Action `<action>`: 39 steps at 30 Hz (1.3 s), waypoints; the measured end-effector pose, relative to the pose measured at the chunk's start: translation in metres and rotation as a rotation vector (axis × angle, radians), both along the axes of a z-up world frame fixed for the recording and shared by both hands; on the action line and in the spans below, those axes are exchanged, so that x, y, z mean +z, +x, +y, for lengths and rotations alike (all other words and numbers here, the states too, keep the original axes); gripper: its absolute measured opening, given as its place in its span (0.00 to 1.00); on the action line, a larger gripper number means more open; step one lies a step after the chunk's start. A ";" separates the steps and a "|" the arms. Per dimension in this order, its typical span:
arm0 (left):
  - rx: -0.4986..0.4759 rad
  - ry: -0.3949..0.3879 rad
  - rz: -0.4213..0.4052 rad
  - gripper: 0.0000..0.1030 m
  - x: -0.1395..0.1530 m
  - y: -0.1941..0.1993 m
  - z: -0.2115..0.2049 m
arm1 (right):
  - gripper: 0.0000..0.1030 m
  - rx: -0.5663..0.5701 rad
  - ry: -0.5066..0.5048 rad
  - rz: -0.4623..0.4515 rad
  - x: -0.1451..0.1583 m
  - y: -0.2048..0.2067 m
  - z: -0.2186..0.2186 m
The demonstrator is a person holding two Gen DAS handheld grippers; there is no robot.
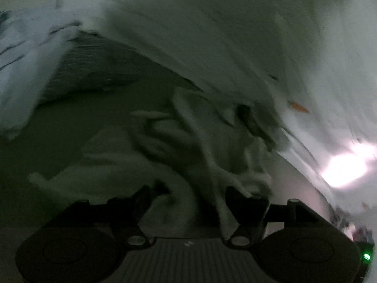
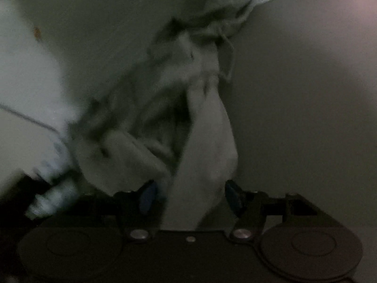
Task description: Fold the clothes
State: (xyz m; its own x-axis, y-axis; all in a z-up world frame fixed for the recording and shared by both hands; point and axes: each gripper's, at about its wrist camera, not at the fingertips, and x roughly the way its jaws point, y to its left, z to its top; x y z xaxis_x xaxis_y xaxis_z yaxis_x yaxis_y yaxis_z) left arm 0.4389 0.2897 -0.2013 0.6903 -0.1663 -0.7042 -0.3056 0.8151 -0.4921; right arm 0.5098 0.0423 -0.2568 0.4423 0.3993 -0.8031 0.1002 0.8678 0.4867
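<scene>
Both grippers stand spread: left gripper and right gripper each straddle a strip of the pale garment without pinching it. Crumpled cloth bunches toward 12 o'clock on the flat surface. It looks light, limp, thin; I judge a hem edge the best hold

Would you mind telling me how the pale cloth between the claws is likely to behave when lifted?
Probably floppy: the pale cloth hangs in loose folds between the right claw pads. Likely light, since bunched creases hold their shape ahead of the left claw. It may sag unless both ends are supported.
</scene>
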 end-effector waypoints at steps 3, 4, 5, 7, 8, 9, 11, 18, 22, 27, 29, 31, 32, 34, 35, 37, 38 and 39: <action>-0.025 0.031 0.001 0.68 -0.002 0.012 -0.017 | 0.36 0.034 -0.049 0.009 -0.005 -0.011 0.002; -0.023 0.035 0.006 0.66 -0.004 0.016 -0.023 | 0.12 0.063 -0.038 0.004 -0.005 -0.011 0.001; -0.014 0.043 0.008 0.64 -0.005 0.019 -0.027 | 0.07 0.064 -0.021 -0.008 -0.003 -0.012 -0.002; 0.009 0.110 0.020 0.32 -0.005 0.021 -0.038 | 0.05 0.056 -0.010 -0.046 0.003 -0.016 -0.009; 0.029 0.163 0.043 0.18 -0.006 0.022 -0.043 | 0.05 0.073 -0.026 -0.076 0.008 -0.018 -0.012; 0.054 0.182 0.056 0.08 -0.005 0.021 -0.043 | 0.04 0.086 -0.050 -0.111 0.015 -0.023 -0.018; 0.099 0.162 0.055 0.08 0.000 0.013 -0.041 | 0.04 0.110 -0.099 -0.184 0.029 -0.032 -0.034; 0.051 0.196 -0.139 0.03 0.067 -0.030 -0.104 | 0.04 0.104 -0.104 -0.344 0.079 -0.049 -0.133; 0.029 0.231 -0.263 0.02 0.110 -0.052 -0.156 | 0.04 0.059 -0.013 -0.347 0.089 -0.060 -0.188; 0.039 0.200 -0.330 0.02 0.136 -0.069 -0.190 | 0.05 0.062 -0.026 -0.444 0.119 -0.087 -0.226; 0.037 0.226 -0.322 0.02 0.136 -0.068 -0.197 | 0.07 0.061 -0.003 -0.440 0.123 -0.086 -0.235; 0.047 0.218 -0.282 0.02 0.124 -0.061 -0.196 | 0.18 0.044 0.028 -0.382 0.110 -0.082 -0.235; 0.058 0.207 -0.255 0.02 0.117 -0.057 -0.196 | 0.21 0.034 0.044 -0.351 0.102 -0.080 -0.235; 0.078 0.196 -0.202 0.02 0.103 -0.053 -0.192 | 0.30 0.014 0.076 -0.288 0.087 -0.077 -0.234; 0.088 0.192 -0.179 0.02 0.096 -0.053 -0.188 | 0.32 0.004 0.092 -0.257 0.080 -0.075 -0.233; 0.099 0.192 -0.144 0.02 0.087 -0.053 -0.180 | 0.38 -0.016 0.123 -0.195 0.065 -0.072 -0.232; 0.106 0.193 -0.128 0.02 0.083 -0.053 -0.176 | 0.41 -0.026 0.139 -0.163 0.058 -0.070 -0.232; 0.112 0.193 -0.113 0.02 0.079 -0.054 -0.171 | 0.43 -0.036 0.155 -0.132 0.050 -0.068 -0.231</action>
